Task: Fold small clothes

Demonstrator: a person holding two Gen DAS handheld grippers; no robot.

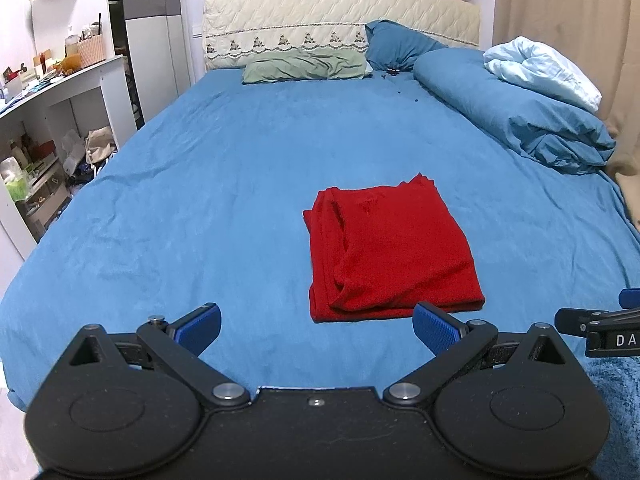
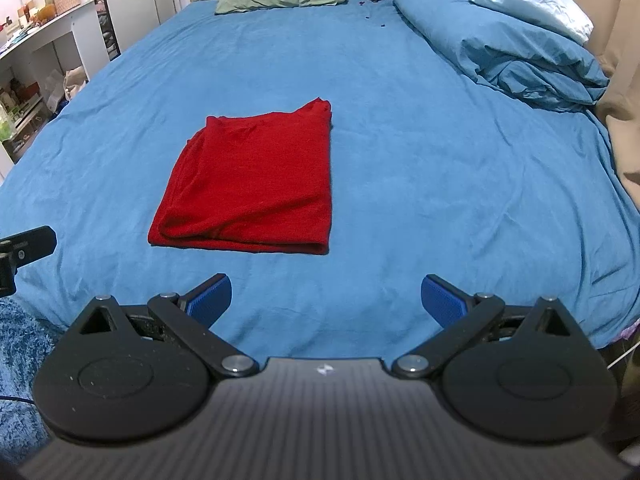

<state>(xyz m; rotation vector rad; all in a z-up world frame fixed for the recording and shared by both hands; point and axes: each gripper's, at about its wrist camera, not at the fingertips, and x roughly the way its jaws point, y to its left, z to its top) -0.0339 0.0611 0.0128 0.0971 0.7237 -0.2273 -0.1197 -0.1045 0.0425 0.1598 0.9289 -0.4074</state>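
A red garment (image 1: 388, 248) lies folded into a rough rectangle on the blue bedsheet (image 1: 200, 184), near the foot of the bed. It also shows in the right wrist view (image 2: 256, 184). My left gripper (image 1: 318, 330) is open and empty, just short of the garment's near edge. My right gripper (image 2: 326, 300) is open and empty, held back from the garment's near right corner. Part of the right gripper (image 1: 600, 328) shows at the right edge of the left wrist view. Part of the left gripper (image 2: 24, 248) shows at the left edge of the right wrist view.
A rolled blue duvet (image 1: 516, 112) with a pale blue cover (image 1: 544, 68) lies along the bed's right side. Green (image 1: 304, 65) and blue (image 1: 400, 46) pillows lie at the headboard. White shelves with clutter (image 1: 60, 120) stand left of the bed. A blue fluffy rug (image 2: 20, 360) lies at the foot.
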